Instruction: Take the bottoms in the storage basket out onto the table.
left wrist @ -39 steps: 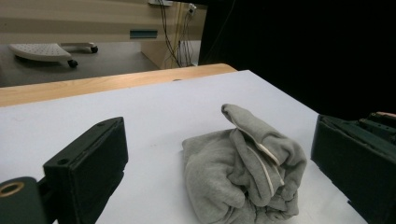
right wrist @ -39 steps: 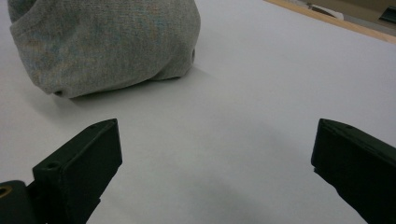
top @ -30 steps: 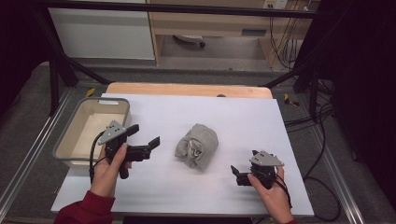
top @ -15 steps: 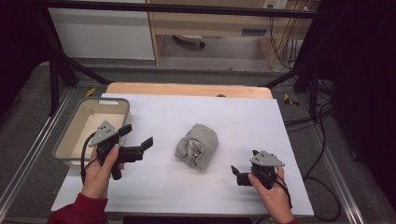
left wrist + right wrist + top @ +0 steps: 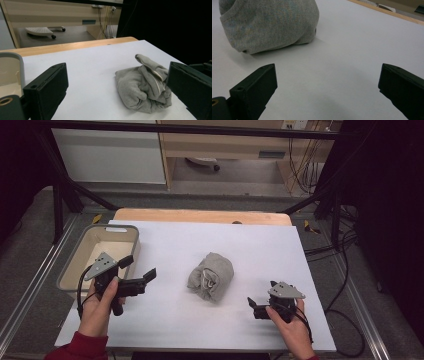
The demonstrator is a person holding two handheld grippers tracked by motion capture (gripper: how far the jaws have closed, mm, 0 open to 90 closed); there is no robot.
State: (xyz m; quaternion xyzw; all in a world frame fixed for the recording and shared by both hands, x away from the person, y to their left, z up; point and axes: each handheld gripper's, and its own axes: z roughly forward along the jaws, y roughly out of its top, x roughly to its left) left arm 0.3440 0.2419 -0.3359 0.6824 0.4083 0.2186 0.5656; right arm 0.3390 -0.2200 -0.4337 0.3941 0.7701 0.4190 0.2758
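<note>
White sheet (image 5: 260, 250) covering wooden table (image 5: 200, 216); grey floor, cabinet, cables lying in upper part of frame. Grey cloth bundle (image 5: 211, 276) sitting at centre of sheet, long axis running from lower left to upper right, folded opening facing lower left. Beige bin (image 5: 85, 265) standing at left edge. Left gripper (image 5: 137, 270) hovering at lower left beside bin, jaws spread, holding nothing. Right gripper (image 5: 252, 306) resting at lower right, jaws spread, holding nothing. Bare sheet lying between each gripper and bundle.
</note>
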